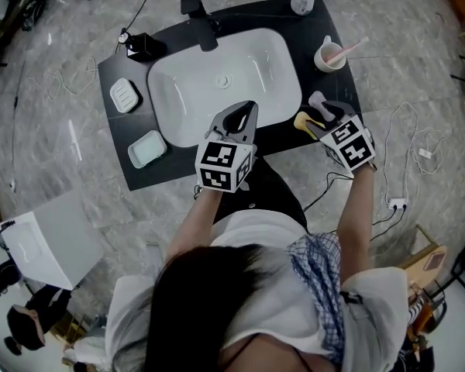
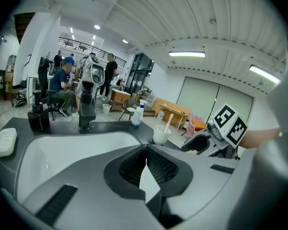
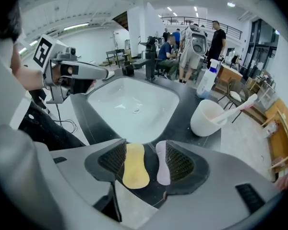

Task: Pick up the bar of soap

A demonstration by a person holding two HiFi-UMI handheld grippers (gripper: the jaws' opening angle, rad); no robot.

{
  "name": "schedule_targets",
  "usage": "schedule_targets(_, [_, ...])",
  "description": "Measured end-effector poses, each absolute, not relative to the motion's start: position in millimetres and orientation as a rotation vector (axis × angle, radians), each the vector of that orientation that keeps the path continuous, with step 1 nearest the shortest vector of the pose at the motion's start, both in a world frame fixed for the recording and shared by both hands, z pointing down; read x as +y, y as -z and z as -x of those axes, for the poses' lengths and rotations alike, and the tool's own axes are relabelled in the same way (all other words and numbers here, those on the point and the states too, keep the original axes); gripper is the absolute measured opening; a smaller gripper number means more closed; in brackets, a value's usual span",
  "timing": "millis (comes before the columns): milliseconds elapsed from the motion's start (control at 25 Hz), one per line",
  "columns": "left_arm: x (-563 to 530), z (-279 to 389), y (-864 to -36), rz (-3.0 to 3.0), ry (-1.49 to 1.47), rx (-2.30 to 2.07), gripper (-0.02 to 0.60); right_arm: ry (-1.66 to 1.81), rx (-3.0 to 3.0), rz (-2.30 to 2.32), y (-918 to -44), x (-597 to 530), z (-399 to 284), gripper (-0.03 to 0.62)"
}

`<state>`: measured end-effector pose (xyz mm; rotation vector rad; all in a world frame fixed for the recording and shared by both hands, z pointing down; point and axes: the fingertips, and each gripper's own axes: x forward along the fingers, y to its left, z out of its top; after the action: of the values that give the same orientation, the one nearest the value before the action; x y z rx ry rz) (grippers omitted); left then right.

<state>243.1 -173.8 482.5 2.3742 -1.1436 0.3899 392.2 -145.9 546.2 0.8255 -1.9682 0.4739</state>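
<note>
Right claw (image 3: 145, 147) spread wide over the counter (image 1: 187, 160)
A yellow soap bar (image 3: 135, 166) and a lilac soap bar (image 3: 162, 163) are seen between its jaws; the left claw (image 2: 145, 150) is held closed, empty.

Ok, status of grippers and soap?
Left gripper shut, empty. Right gripper open, astride yellow soap bar and lilac soap bar lying on black counter. Nothing in the way.

The head view looks steeply down from above the person on the whole tabletop (image 1: 116, 76) and sink (image 1: 186, 91). The left gripper view sits low over the sink's near rim, facing across it, with the right gripper (image 2: 189, 146) at its right. The right gripper view, close above the tabletop, takes in the sink and the left gripper (image 3: 104, 74).
</note>
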Motion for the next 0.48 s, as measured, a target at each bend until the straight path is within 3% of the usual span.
schedule_targets(240, [-178.9,-227.9,-452.8,-2.406,-0.299,-1.187,0.012,-0.394,-2.093,-1.008,-498.7,-161.0,-369.9,0.244])
schedule_targets(360, [-178.3,-215.1,-437.8,-2.407,-0.251,-1.215,0.012,-0.343,-2.171,-1.074,-475.9,-164.9,-350.3,0.142])
schedule_targets(480, [-178.1,-199.6,-421.9,-2.418,-0.209,-1.254,0.012,-0.3,-2.246,-1.122,-454.9,-170.0,-326.8,0.085])
